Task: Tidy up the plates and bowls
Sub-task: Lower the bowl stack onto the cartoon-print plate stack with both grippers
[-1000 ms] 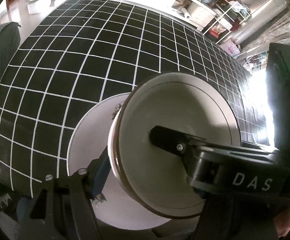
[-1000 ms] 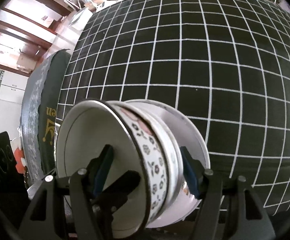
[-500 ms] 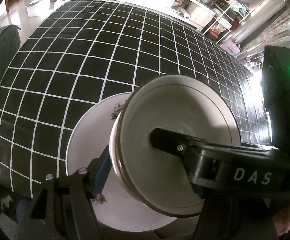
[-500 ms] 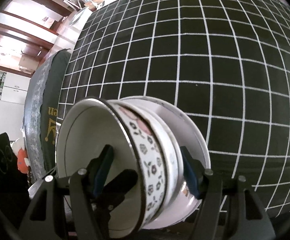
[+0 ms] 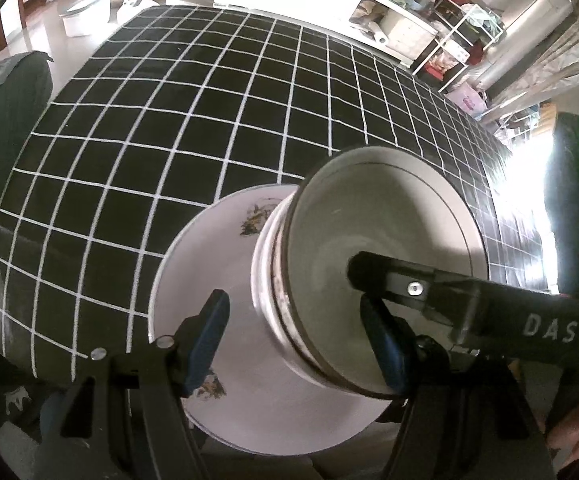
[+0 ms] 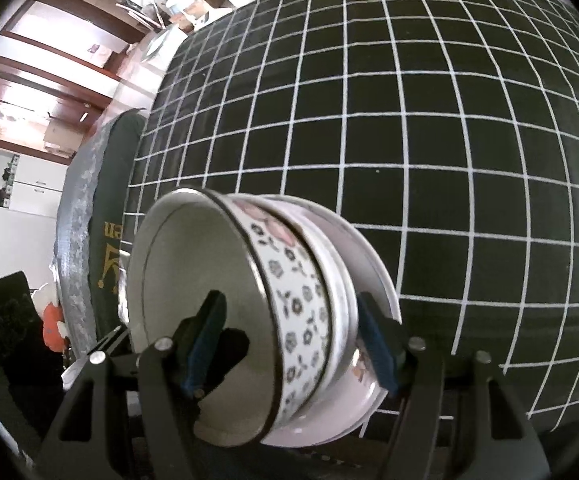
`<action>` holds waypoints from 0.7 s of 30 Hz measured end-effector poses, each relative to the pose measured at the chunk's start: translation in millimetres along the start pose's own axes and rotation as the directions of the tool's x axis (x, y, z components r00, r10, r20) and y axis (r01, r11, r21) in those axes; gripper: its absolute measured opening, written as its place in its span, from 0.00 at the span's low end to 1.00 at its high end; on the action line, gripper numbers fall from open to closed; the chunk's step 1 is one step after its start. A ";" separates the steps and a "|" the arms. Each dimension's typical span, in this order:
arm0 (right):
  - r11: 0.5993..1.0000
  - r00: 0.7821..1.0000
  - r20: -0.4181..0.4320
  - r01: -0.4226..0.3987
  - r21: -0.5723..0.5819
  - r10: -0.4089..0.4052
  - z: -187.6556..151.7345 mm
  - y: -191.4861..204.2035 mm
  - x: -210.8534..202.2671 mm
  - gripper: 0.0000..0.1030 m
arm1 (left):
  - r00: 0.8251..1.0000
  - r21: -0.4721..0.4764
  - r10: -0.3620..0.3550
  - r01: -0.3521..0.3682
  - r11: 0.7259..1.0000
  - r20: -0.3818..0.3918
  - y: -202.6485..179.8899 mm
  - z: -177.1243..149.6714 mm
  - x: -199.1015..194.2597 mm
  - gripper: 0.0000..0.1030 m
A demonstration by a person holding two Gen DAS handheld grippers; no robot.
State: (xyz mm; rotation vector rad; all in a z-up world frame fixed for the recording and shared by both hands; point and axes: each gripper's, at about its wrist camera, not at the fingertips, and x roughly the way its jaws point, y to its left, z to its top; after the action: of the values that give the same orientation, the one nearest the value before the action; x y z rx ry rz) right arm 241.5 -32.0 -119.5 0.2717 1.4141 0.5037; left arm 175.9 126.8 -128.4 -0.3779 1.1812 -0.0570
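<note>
A white plate with small flower prints (image 5: 225,280) lies at the near edge of the black gridded table (image 5: 217,100). Nested bowls (image 5: 385,240) stand on it; the top one has a floral band (image 6: 293,300). My left gripper (image 5: 293,344) is open, its fingers standing apart on either side of the bowl stack. My right gripper (image 6: 289,344) is open, its jaws straddling the same stack without visibly pressing it. The other gripper's finger, marked DAS (image 5: 489,312), reaches into the top bowl.
The black cloth with white grid lines (image 6: 409,120) stretches far beyond the stack. A dark green cushioned chair (image 6: 89,220) stands at the table's left. Shelves and clutter (image 5: 469,20) line the far side of the room.
The left gripper's jaws have spread away from the bowl stack. The stack has tilted a little and shifted right in the left wrist view. The right gripper has barely moved.
</note>
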 end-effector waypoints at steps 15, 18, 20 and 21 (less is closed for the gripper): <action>1.000 0.993 0.120 -0.005 -0.005 0.005 -22.0 -0.2 -50.6 0.68 | 0.990 0.030 0.097 -0.100 0.995 0.106 -14.3 -10.5 -44.9 0.64; 0.999 0.986 0.166 0.020 -0.029 -0.015 -31.5 3.1 -65.1 0.68 | 0.978 0.037 0.121 -0.129 0.991 0.171 -19.7 -18.6 -65.5 0.64; 0.997 0.978 0.207 0.051 -0.059 -0.038 -40.5 7.4 -77.4 0.68 | 0.968 0.045 0.115 -0.128 0.991 0.224 -25.4 -24.6 -81.0 0.64; 0.995 0.973 0.226 0.065 -0.072 -0.047 -44.9 9.3 -82.9 0.68 | 0.963 0.052 0.112 -0.128 0.990 0.246 -30.2 -27.3 -87.2 0.64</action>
State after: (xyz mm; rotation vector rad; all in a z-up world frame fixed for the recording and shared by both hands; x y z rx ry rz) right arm 189.5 -69.5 -49.7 0.2170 1.1758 0.4661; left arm 122.0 112.3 -49.9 -0.2453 0.9553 0.0540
